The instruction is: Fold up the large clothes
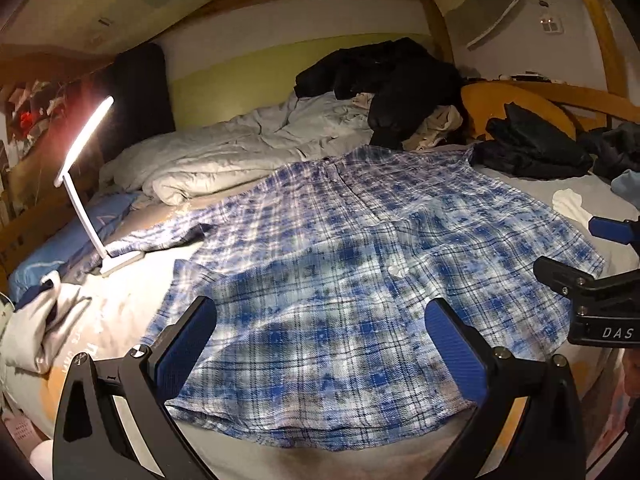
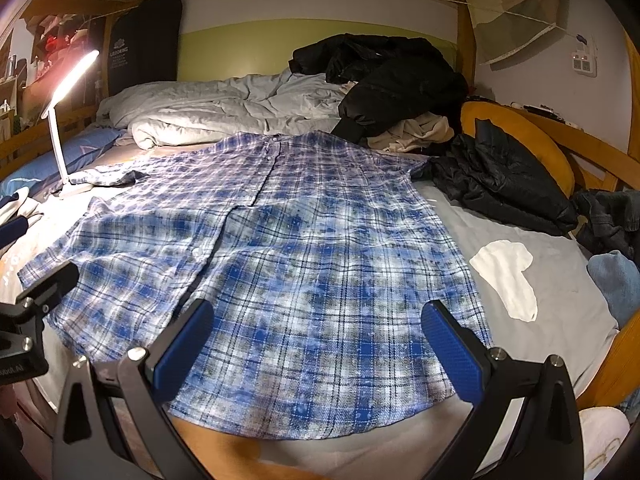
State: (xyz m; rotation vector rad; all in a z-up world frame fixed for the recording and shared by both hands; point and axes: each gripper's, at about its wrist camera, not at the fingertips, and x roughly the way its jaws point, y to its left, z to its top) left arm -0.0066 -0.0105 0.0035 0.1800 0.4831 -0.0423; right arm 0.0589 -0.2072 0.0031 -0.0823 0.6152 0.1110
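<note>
While both grippers' fingers gape over plaid shirt (image 1: 340, 280), only right view shows white sock (image 2: 508, 280).

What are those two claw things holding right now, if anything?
Nothing. The left gripper and the right gripper both hover open above the plaid shirt, which lies flat on the bed, ungripped.

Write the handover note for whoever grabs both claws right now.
Left claw: open, empty, above the shirt's hem.
Right claw: open, empty, also over the hem end.
Plaid shirt: spread flat, front up, buttoned, collar toward the duvet; one sleeve lies out by the desk lamp, the other ends at the black jacket.
Done: shirt laid out.
Left: all folds. The lamp base sits close to that sleeve, so mind it.
</note>
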